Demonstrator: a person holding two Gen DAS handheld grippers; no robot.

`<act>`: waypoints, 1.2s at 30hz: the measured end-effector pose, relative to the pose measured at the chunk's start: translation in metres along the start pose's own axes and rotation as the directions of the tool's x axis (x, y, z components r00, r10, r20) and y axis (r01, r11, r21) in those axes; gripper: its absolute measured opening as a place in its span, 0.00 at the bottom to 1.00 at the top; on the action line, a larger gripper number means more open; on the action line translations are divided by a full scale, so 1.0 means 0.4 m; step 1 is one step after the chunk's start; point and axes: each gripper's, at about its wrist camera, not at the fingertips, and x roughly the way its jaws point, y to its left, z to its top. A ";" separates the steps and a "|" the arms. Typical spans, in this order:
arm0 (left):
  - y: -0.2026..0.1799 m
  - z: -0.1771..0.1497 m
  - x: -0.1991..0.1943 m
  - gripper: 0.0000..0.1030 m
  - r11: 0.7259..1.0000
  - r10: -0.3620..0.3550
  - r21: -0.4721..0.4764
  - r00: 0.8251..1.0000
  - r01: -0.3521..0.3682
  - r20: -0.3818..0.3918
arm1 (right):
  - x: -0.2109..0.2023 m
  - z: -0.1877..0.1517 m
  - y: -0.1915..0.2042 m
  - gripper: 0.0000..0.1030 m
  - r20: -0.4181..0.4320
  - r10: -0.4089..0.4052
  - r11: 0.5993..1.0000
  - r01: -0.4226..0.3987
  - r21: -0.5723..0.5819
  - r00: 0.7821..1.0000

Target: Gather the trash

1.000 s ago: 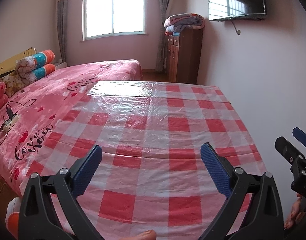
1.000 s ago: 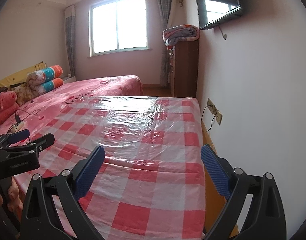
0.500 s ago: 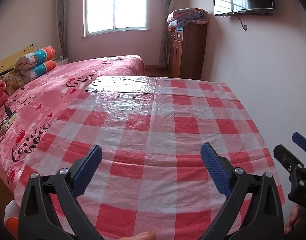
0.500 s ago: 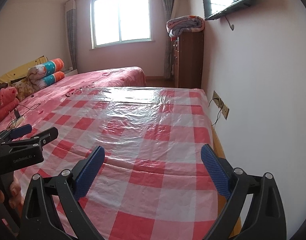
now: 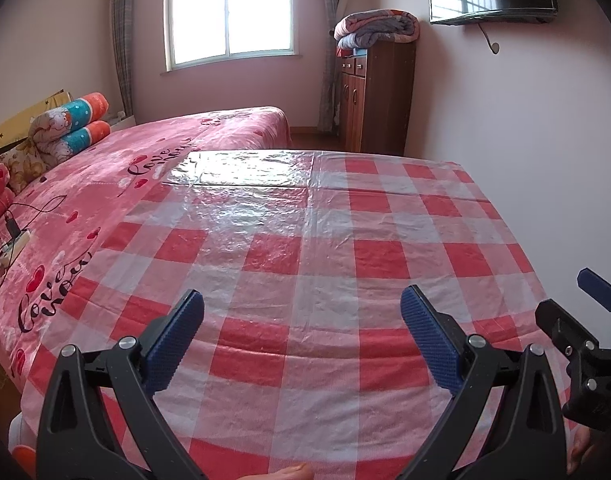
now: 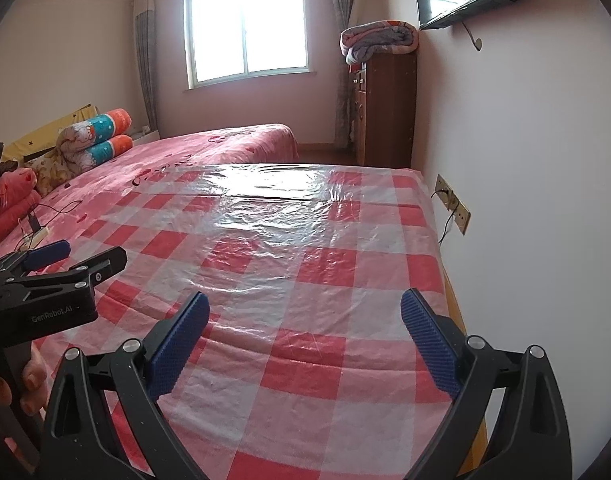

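Observation:
No trash shows in either view. A red-and-white checked plastic cloth [image 5: 329, 248] covers a table in front of me; it also fills the right wrist view [image 6: 305, 264]. My left gripper [image 5: 301, 332] hovers over its near edge, open, with nothing between the blue pads. My right gripper [image 6: 305, 332] is open too, above the near right part of the cloth. The right gripper's side appears at the right rim of the left wrist view [image 5: 581, 340]. The left gripper, held by a hand, shows at the left of the right wrist view [image 6: 53, 280].
A pink bed [image 5: 105, 184] lies along the table's left side, with rolled bolsters [image 5: 69, 124] and a power strip with cables [image 5: 13, 240]. A wooden cabinet [image 5: 377, 96] topped with folded blankets stands at the back. A wall socket [image 6: 453, 204] sits right of the table.
Both cameras have risen and tipped back a little, so the table's far edge and cabinet sit lower in view. Both grippers stay open and empty.

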 end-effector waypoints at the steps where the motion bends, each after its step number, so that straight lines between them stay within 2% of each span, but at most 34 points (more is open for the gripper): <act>1: 0.000 0.001 0.003 0.96 1.000 0.002 0.000 1.000 -0.002 -0.001 | 0.007 0.001 0.000 0.93 -0.005 0.001 1.000 -0.001 -0.001 1.000; 28: 0.011 0.015 0.098 0.96 0.999 -0.006 -0.034 0.999 0.005 -0.034 | 0.109 0.006 0.017 0.93 -0.063 0.010 1.000 -0.011 -0.011 0.998; 32: 0.013 0.012 0.145 0.96 0.999 0.011 -0.032 0.996 -0.014 -0.092 | 0.147 0.004 0.017 0.93 -0.120 0.014 1.000 -0.014 0.004 0.993; 36: 0.022 0.005 0.216 0.96 0.998 0.001 -0.057 0.982 -0.011 -0.187 | 0.213 0.001 0.016 0.93 -0.215 -0.017 1.000 0.021 0.014 0.976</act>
